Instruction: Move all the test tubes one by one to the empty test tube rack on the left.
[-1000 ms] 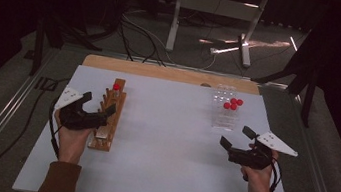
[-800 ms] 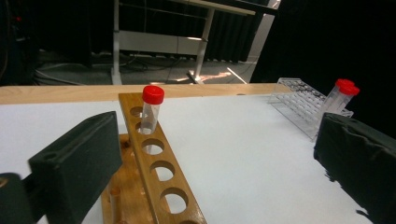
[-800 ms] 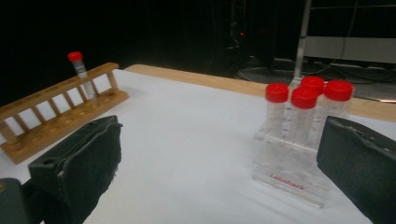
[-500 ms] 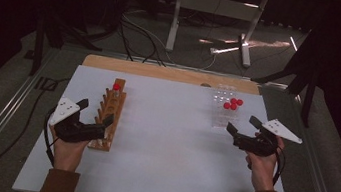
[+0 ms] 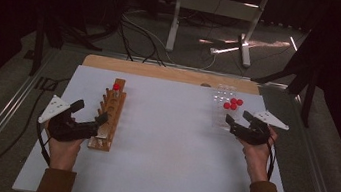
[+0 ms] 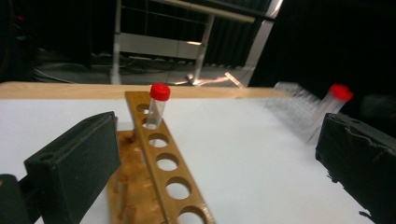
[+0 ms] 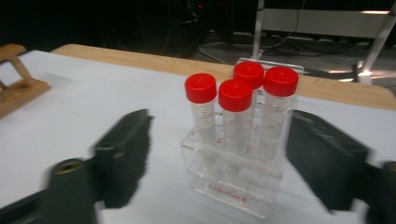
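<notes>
The right gripper (image 5: 239,122) has been moved up close to the clear rack (image 7: 243,179) of red-capped tubes (image 7: 235,119), its jaws closing partway, nothing held. The left gripper (image 5: 89,114) is kept wide open, empty, by the wooden rack (image 5: 109,117).

Flat white rectangular tabletop (image 5: 166,146) with a bare pale wooden strip along the far edge. Resting directly on it at the left, a long brown wooden tube rack (image 5: 109,117) with a row of round holes, lying lengthwise front to back. Standing at the far right, a small clear plastic tube rack (image 5: 222,108), well apart from the wooden one
</notes>
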Demonstrator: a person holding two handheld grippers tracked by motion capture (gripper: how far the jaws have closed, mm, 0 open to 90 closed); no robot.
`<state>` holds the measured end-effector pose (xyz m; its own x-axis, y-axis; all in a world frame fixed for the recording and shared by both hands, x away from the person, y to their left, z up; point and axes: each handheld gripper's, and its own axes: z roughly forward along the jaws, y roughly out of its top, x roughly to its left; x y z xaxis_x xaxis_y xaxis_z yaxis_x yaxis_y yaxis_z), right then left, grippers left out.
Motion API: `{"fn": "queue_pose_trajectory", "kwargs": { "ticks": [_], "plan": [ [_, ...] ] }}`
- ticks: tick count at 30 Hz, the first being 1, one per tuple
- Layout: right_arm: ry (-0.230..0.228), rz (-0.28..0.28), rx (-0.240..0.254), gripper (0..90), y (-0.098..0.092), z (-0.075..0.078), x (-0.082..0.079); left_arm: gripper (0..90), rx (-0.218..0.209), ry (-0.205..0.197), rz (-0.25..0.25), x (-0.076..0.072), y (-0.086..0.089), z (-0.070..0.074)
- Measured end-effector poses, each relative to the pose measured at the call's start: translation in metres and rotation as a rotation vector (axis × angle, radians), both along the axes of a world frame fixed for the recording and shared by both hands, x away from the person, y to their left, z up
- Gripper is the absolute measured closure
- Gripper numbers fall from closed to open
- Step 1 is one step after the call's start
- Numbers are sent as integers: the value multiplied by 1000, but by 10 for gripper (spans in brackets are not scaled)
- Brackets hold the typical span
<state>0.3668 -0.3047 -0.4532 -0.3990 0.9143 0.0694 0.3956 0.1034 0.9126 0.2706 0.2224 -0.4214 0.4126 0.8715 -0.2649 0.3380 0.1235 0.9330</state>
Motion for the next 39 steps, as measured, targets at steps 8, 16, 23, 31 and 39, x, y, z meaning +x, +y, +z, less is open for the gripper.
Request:
{"fn": "queue_pose_trajectory", "kwargs": {
  "ticks": [8, 16, 23, 31, 39],
  "plan": [
    [-3, -50, -33, 578, 3, -11, 12, 6, 0, 3, 5, 0, 1, 1],
    [11, -79, -67, 708, 11, -22, 22, 5, 5, 11, 1, 0, -1, 0],
    [13, -107, -84, 735, 16, -28, 28, 6, 24, 9, 0, 0, -3, 0],
    [-2, -117, -70, 747, 16, -25, 26, 6, 24, 7, 4, 0, -2, 0],
    [-24, -114, -58, 747, 15, -16, 24, 6, 27, 12, 3, 0, -2, 0]
  ]
}}
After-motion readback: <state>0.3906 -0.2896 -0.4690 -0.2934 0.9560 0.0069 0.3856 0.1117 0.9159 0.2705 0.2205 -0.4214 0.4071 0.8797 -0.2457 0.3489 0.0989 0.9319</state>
